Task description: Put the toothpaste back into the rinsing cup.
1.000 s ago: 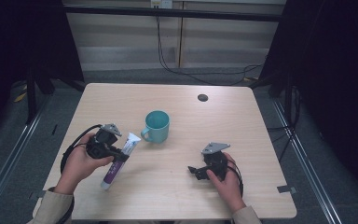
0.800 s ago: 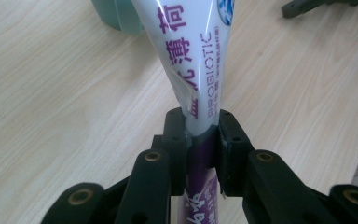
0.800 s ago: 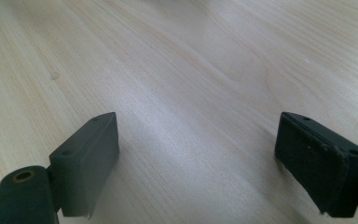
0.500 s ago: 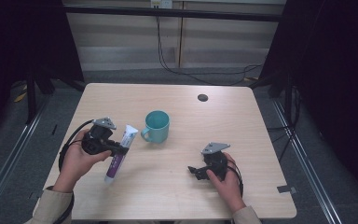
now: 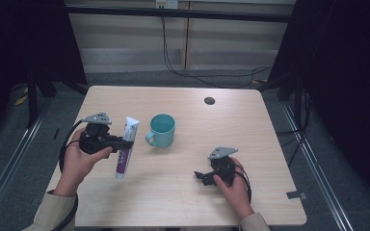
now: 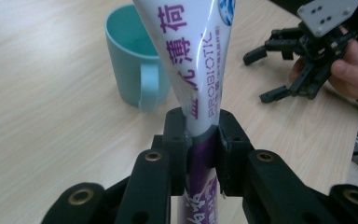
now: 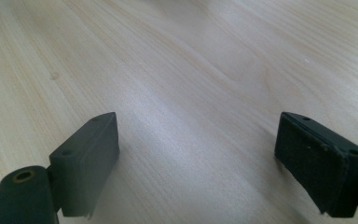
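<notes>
A white and purple toothpaste tube (image 5: 126,147) with printed lettering is clamped at its middle between the left gripper's (image 5: 125,143) jaws, slanted, beside the teal mug (image 5: 163,130) on the table (image 5: 183,192)

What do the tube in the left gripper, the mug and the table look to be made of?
Toothpaste tube: soft glossy plastic, pinched flat between the left gripper pads. Mug: teal, smooth and matte; plastic or ceramic, hard to tell. Table: light wood-grain top, probably laminate, with a dull sheen.
</notes>
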A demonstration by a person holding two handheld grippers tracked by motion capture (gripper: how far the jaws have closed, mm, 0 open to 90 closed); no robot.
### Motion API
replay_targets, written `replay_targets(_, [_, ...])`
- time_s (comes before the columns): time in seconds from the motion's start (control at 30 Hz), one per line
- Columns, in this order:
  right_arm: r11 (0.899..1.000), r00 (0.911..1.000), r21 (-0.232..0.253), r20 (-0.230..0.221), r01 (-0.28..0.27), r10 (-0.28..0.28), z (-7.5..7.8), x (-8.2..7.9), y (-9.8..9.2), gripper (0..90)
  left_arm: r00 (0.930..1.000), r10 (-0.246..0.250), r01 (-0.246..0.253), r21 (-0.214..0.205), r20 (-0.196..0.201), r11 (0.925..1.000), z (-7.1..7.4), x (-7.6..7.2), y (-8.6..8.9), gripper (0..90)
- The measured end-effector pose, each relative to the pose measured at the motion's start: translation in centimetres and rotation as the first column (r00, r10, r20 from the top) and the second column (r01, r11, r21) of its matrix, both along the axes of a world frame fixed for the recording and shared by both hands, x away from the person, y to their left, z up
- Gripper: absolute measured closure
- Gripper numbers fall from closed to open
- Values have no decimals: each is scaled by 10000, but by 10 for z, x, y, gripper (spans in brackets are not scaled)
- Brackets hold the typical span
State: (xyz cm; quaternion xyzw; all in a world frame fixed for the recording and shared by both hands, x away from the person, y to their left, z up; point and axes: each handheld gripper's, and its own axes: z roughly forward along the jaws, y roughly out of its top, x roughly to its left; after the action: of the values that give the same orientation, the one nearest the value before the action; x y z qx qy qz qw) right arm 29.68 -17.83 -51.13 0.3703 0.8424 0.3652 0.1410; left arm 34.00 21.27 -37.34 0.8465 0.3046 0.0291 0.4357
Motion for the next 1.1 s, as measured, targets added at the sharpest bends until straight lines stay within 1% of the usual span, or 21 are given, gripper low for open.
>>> replay_targets(0.03, [10000,10000,0,0,0,0,0,0,0,132,10000,0,0,0,0,10000,0,0,0,769])
replay_targets(0.1, [10000,10000,-5,14,-9,9,0,0,0,132,9996,163,-158,-258,218,9995,3,0,0,768])
replay_targets(0.17, [10000,10000,-1,-2,3,-3,0,0,0,132,9995,187,-179,-342,239,9993,4,0,1,769])
replay_targets(0.2, [10000,10000,-1,15,-14,14,0,0,0,132,9988,290,-270,-516,388,9983,6,0,2,769])
replay_targets(0.23, [10000,10000,-4,8,-2,2,0,0,0,132,9988,322,-302,-538,365,9981,7,0,2,769])
replay_targets(0.3, [10000,10000,-1,-4,5,-5,0,0,0,132,9977,421,-387,-626,528,9973,9,0,2,769])
replay_targets(0.37, [10000,10000,-2,3,5,-5,0,0,0,132,9977,430,-397,-610,532,9973,10,1,2,768])
replay_targets(0.4, [10000,10000,-1,5,-3,3,0,0,0,132,9959,581,-527,-778,687,9956,12,1,2,768])
replay_targets(0.43, [10000,10000,-1,5,-3,3,0,0,0,132,9959,581,-527,-778,687,9956,12,1,2,768])
replay_targets(0.47, [10000,10000,-1,-5,5,-5,0,0,0,132,9937,779,-704,-919,801,9933,14,2,3,768])
replay_targets(0.5, [10000,10000,-2,-3,2,-2,0,0,0,132,9923,861,-770,-1000,894,9920,15,2,3,768])
replay_targets(0.57, [10000,10000,-6,14,-9,9,0,0,0,132,9917,914,-816,-1071,907,9909,16,3,4,768])
replay_targets(0.6, [10000,10000,-2,-6,5,-5,0,0,0,132,9892,1032,-908,-1177,1040,9889,18,3,5,768])
replay_targets(0.67, [10000,10000,-2,-8,7,-7,0,0,0,132,9881,1093,-968,-1149,1082,9887,20,4,4,768])
replay_targets(0.77, [10000,10000,1,14,-11,11,0,0,0,132,9878,1060,-927,-1163,1142,9889,22,5,3,768])
replay_targets(0.8, [10000,10000,0,1,-1,1,0,0,0,132,9854,1150,-993,-1243,1259,9873,24,6,2,768])
replay_targets(0.9, [10000,10000,-2,-2,5,-5,0,0,0,132,9835,1229,-1053,-1323,1327,9856,26,7,2,768])
replay_targets(0.97, [10000,10000,-3,27,-16,16,0,0,0,132,9802,1362,-1165,-1377,1435,9836,29,10,2,768])
replay_targets(1.03, [10000,10000,-1,-3,6,-6,0,0,0,132,9803,1347,-1153,-1354,1443,9841,30,10,1,768])
replay_targets(1.07, [10000,10000,0,-2,5,-5,0,0,0,132,9781,1457,-1240,-1460,1488,9815,31,12,1,768])
replay_targets(1.1, [10000,10000,-2,-6,5,-5,0,0,0,132,9785,1456,-1240,-1476,1461,9812,32,13,0,767])
